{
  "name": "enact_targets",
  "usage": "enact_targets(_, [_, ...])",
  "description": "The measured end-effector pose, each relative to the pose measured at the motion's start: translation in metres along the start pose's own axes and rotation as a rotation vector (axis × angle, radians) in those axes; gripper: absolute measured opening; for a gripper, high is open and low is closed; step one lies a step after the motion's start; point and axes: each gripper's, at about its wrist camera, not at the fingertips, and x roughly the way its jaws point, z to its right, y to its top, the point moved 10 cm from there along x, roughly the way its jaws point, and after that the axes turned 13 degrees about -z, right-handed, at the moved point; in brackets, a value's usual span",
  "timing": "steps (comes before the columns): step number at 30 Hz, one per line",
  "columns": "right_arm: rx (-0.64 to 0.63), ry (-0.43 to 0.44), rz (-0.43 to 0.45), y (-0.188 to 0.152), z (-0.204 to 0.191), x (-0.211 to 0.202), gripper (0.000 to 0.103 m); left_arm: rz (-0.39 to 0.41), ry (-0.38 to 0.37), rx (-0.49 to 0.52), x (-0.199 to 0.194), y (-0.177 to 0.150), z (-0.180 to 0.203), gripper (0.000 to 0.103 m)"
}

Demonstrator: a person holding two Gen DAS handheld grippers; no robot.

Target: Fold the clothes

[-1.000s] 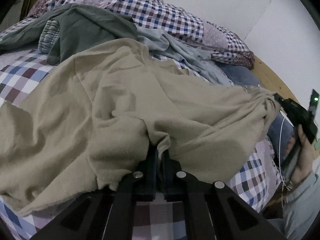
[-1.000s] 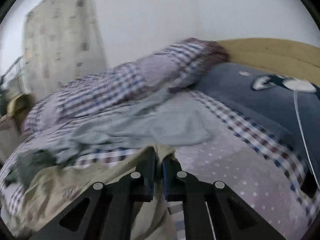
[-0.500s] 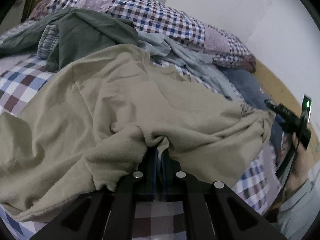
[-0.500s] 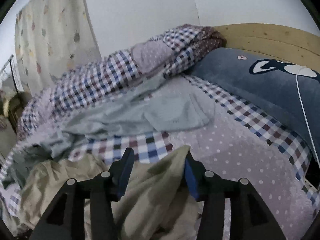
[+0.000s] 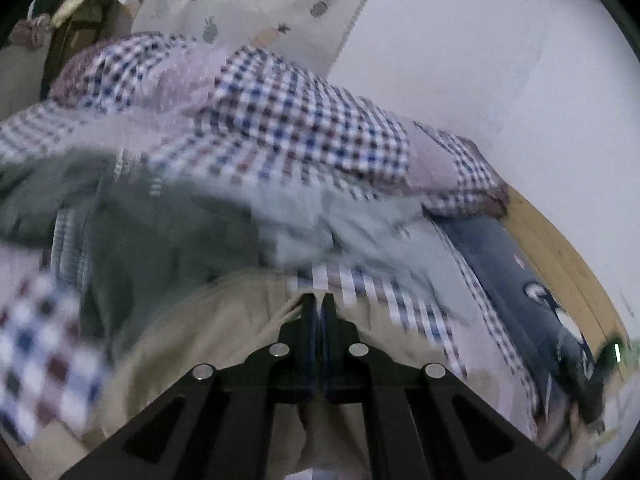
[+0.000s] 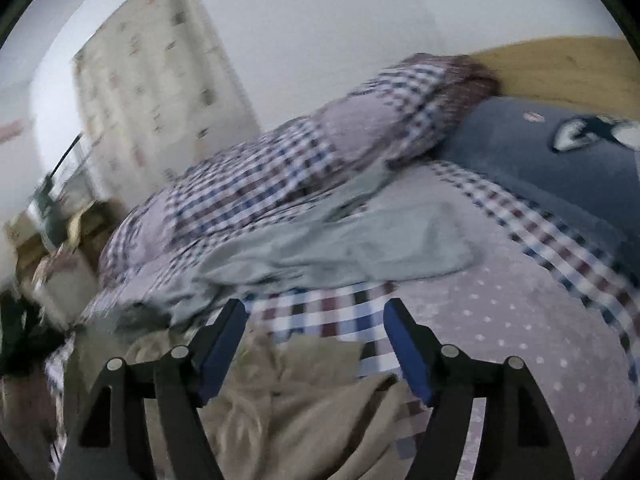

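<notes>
Your left gripper (image 5: 319, 300) has its jaws clenched on a fold of the beige garment (image 5: 224, 328), which drapes beneath it over the bed (image 6: 520, 320). Your right gripper (image 6: 316, 344) has its jaws spread wide, hovering above the garment's crumpled edge, gripping nothing. Beyond the beige cloth lie a pale grey-blue garment (image 6: 360, 244) and a dark green garment (image 5: 160, 232), with the checked quilt (image 5: 280, 112) bunched along the wall side. The dotted sheet toward the navy pillow (image 6: 540, 152) and the wooden headboard (image 6: 560, 64) lies bare.

Garment (image 6: 304, 412) on bed (image 6: 520, 320)
</notes>
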Motion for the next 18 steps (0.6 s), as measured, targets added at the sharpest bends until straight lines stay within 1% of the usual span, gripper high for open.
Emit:
enact_targets(1, [-0.036,0.013,-0.009,-0.002,-0.008,0.001,0.075,0.021,0.018,0.009,0.003,0.020,0.005,0.000])
enact_targets(2, [-0.066,0.026,-0.018,-0.004,-0.016,0.002,0.075,0.039,0.061,0.029,0.008,0.044,0.014,0.000])
enact_targets(3, [-0.092,0.043,-0.028,-0.007,-0.024,0.003,0.075,0.045,0.097,0.033,0.014,0.060,0.019,0.000])
enact_targets(4, [-0.117,0.070,-0.044,-0.010,-0.033,0.006,0.075,0.039,0.138,0.038,0.024,0.073,0.021,0.001])
enact_targets(5, [-0.144,0.094,-0.062,-0.015,-0.041,0.009,0.075,-0.008,0.175,0.046,0.042,0.076,0.019,0.002])
enact_targets(6, [-0.173,0.109,-0.082,-0.020,-0.049,0.012,0.075,-0.064,0.211,0.053,0.062,0.078,0.015,0.015])
enact_targets(7, [-0.206,0.119,-0.106,-0.027,-0.056,0.017,0.075,-0.142,0.254,0.060,0.081,0.069,0.007,0.031])
enact_targets(8, [-0.236,0.124,-0.130,-0.033,-0.061,0.022,0.075,-0.224,0.298,0.066,0.099,0.058,-0.002,0.036])
enact_targets(9, [-0.274,0.128,-0.161,-0.041,-0.068,0.028,0.075,-0.256,0.309,0.073,0.108,0.048,-0.006,0.047])
enact_targets(10, [-0.306,0.129,-0.189,-0.048,-0.072,0.034,0.075,-0.261,0.301,0.079,0.112,0.037,-0.008,0.058])
enact_targets(12, [-0.355,0.119,-0.238,-0.062,-0.076,0.044,0.075,-0.252,0.280,0.081,0.113,0.017,-0.012,0.069])
enact_targets(14, [-0.393,0.108,-0.284,-0.075,-0.078,0.053,0.075,-0.225,0.247,0.054,0.104,-0.003,-0.017,0.071])
enact_targets(16, [-0.401,0.106,-0.314,-0.083,-0.077,0.059,0.075,-0.211,0.175,-0.019,0.088,-0.031,-0.016,0.074])
enact_targets(18, [-0.408,0.132,-0.327,-0.088,-0.081,0.060,0.075,-0.197,0.101,-0.068,0.071,-0.063,-0.013,0.076])
